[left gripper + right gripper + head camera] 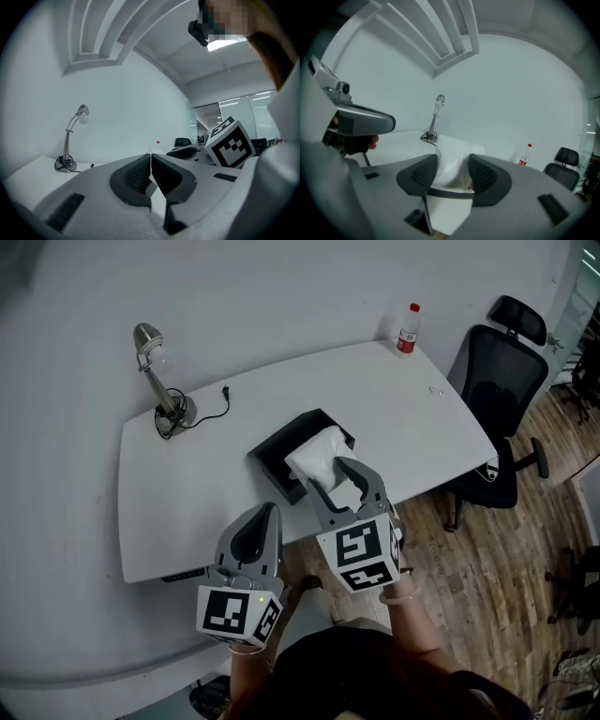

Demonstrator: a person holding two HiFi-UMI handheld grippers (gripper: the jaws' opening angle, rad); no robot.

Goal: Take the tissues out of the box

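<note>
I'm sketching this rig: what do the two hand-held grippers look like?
The left hand-held gripper and the right hand-held gripper are grey moulded shells, each with two tapering jaws lined with dark ribbed pads and a white cube of black square markers at the back. No cables show. The person's top is dark.

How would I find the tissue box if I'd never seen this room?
Start at the white table. Near its front edge sits the tissue box, with white tissues rising from it. It is the only black, boxy thing there.
</note>
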